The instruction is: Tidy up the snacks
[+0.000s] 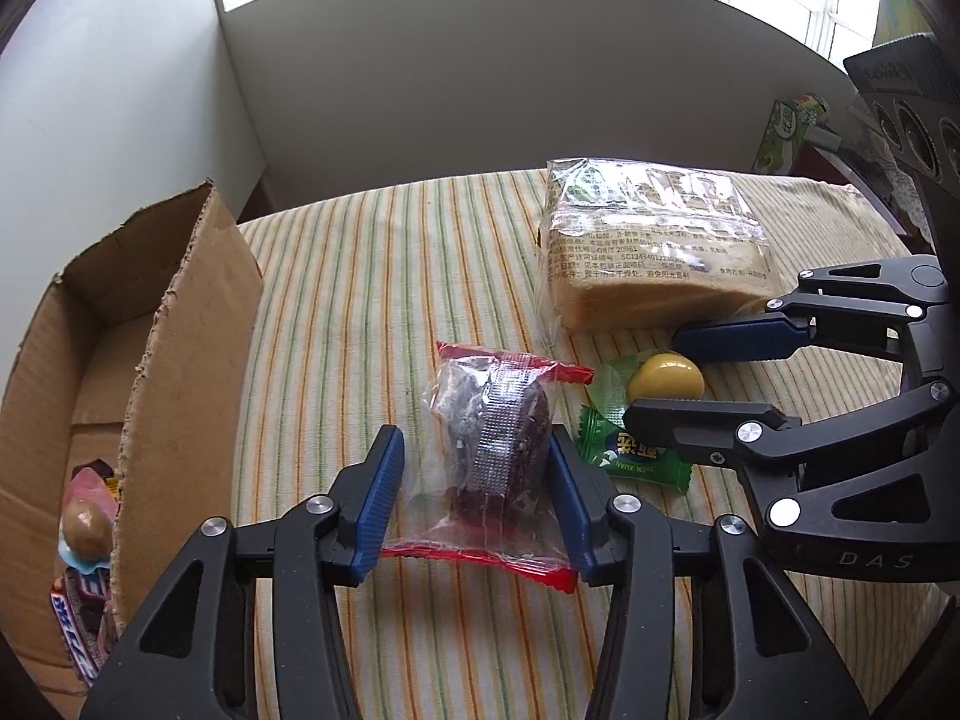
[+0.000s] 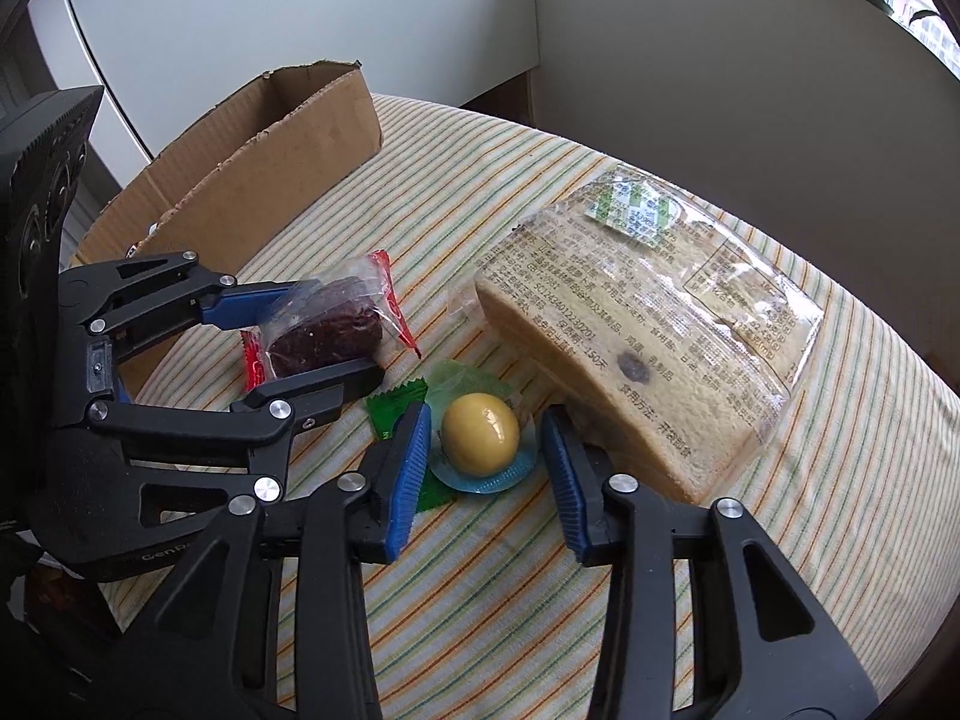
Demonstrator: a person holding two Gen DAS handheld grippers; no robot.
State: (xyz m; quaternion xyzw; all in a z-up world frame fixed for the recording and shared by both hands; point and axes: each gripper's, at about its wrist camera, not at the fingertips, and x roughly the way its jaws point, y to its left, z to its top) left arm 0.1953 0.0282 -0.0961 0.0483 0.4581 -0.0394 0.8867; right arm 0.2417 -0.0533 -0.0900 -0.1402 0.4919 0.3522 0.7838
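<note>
Left tongs (image 1: 474,492): nearest the left wrist camera, pointed steeply down, blue pads straddling the red-edged cake packet (image 1: 492,456). The right pad touches the wrapper; the left pad looks just clear of it, though crinkled film makes that hard to judge. Not yet a firm grip.
Right tongs (image 2: 486,462): likewise angled down, jaws either side of the yellow candy ball (image 2: 480,433), with a visible gap on both sides. Released, nothing pinched.
Yellow candy ball: sits in a clear blue-tinted cup on the counter (image 2: 540,630), partly over a green sweet wrapper (image 1: 636,456), close against the near end of the bread loaf (image 2: 648,324).
Cake packet: dark brown cake in clear film with red crimped ends, flat on the striped cloth, just left of the green wrapper and candy.
Bread loaf: sliced, bagged, lying to the far right, untouched.
Cardboard box (image 1: 180,312): open-topped, at the left of the counter, well apart from the loaf. Several wrapped snacks (image 1: 84,546) already lie in its near corner.
Step in hand: a two-handed pick-up, each pair of tongs lined up on its own small snack, closing not finished.
Progress: by my judgement partly done; some snacks boxed, at least four left on the cloth.
Next move calls for: clench both tongs until the pads bite, gently on the slippery round candy, which could squirt out; then lift clear and carry leftward over the box wall.
</note>
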